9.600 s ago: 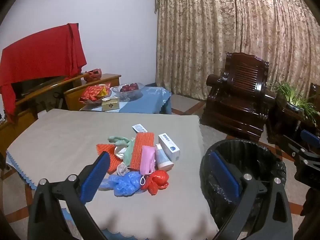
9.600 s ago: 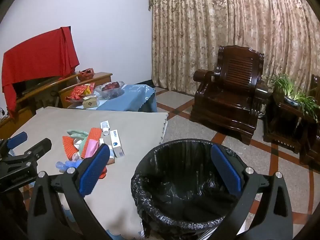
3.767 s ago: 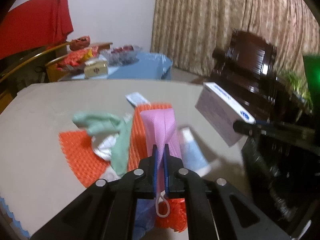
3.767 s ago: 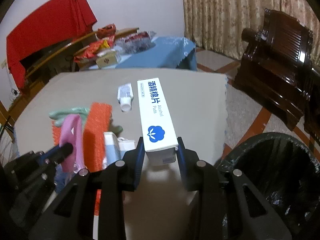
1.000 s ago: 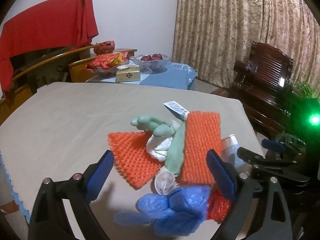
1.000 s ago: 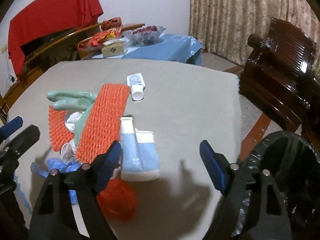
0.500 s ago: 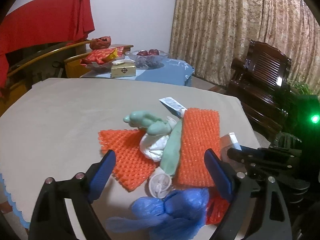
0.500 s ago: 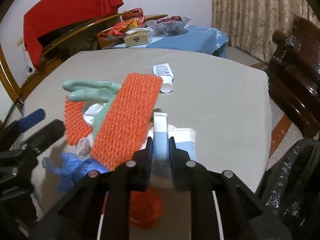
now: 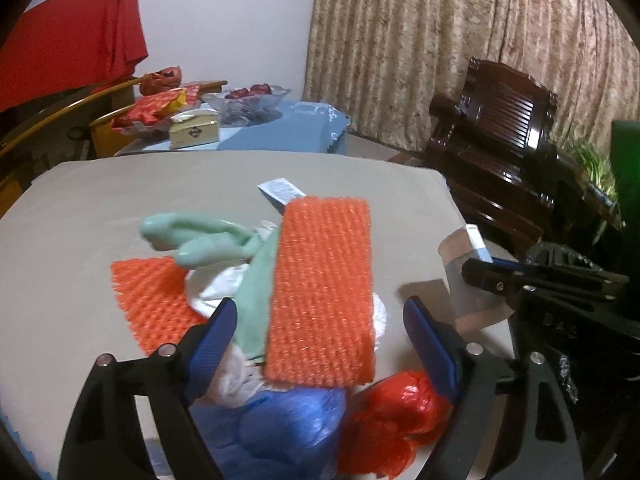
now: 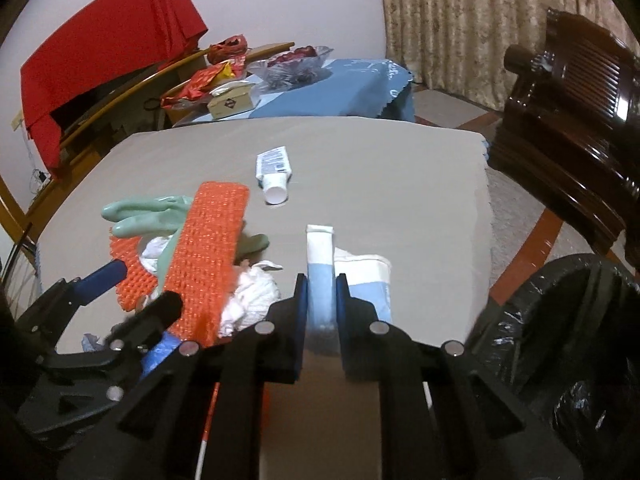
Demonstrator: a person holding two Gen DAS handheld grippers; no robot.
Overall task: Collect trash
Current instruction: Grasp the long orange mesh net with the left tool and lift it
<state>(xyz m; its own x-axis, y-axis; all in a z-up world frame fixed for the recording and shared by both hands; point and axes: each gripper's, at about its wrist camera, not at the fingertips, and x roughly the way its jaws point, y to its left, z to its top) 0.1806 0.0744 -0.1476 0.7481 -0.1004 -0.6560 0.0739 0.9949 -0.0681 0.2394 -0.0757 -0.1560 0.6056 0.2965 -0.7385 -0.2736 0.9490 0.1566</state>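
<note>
Right gripper clamps a blue-and-white tube just above the bench, w/ the black-lined bin at right. Left gripper, jaws closing on nothing yet, straddles the orange mesh strip atop the trash pile.

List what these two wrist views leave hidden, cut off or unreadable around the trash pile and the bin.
- Black trash bin: cut off by the right wrist view's edge; its inside is too dark to show contents.
- Small tube: print too small to read.
- Blue-and-white tube: lower end hidden between the right gripper fingers.
- Blue bag: blurred, partly behind the closing left gripper.
</note>
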